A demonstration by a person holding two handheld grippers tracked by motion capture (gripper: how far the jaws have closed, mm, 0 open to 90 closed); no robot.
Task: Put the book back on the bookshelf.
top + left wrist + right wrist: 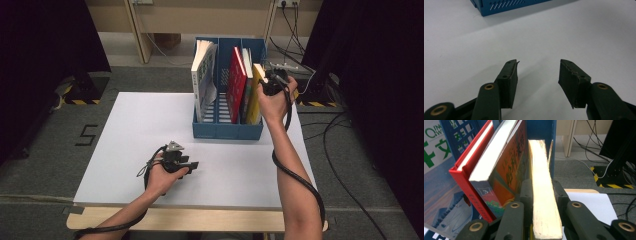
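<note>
Yellow book (544,195), rough-edged pages, clamped by right hand-held gripper (541,192).

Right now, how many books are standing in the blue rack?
4. A white book leans in the left slot of the blue rack. A red book, a colourful one and a yellow one held by the right gripper fill the right side. More may hide behind.

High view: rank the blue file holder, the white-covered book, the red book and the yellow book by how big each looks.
1. blue file holder
2. white-covered book
3. red book
4. yellow book, partly hidden by the right gripper, so its place after the red book is unsure.
</note>
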